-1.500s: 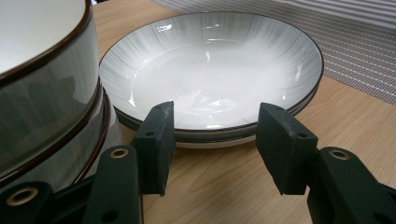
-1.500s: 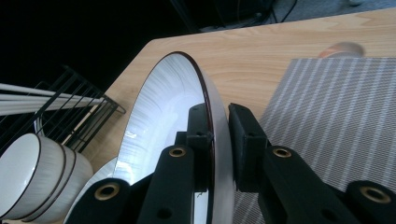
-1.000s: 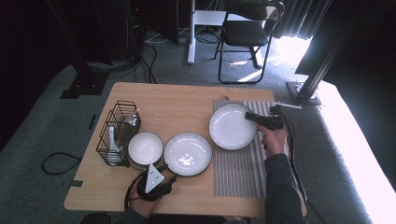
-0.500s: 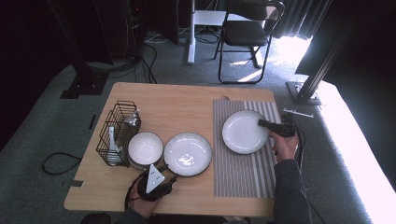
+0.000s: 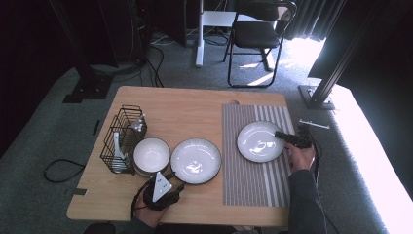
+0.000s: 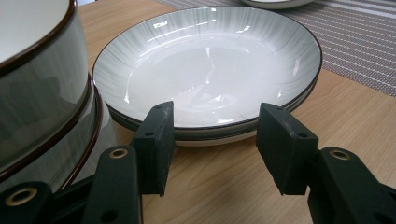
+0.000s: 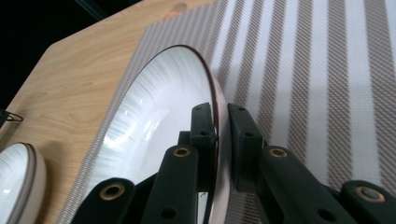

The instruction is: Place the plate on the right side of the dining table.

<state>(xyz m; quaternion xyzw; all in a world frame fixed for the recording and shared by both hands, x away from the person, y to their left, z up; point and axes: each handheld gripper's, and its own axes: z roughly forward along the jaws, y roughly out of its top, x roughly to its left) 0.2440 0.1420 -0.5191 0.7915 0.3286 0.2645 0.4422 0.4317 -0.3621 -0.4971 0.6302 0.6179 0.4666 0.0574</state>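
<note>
right tongs point(image 5: 281, 134) clamped on plate point(image 5: 259, 140) rim, jaws just closing further | plate moved nearer and right, now low over mat point(image 5: 253, 185): placement nearly done | left tongs point(image 6: 212, 140) open, idle by stacked plates point(image 6: 210, 70), near counter point(image 5: 195, 105) edge

On the tabletop point(image 5: 195, 109), a placemat point(image 5: 253, 165) covers the three o'clock half, and a plate point(image 5: 260, 141) lies on it toward one o'clock. At the centre sits a stack of plates point(image 5: 196, 161), with stacked bowls point(image 5: 152, 156) touching it at its nine o'clock. A wire basket point(image 5: 122, 139) stands just beside the bowls, farther toward nine o'clock.
</note>
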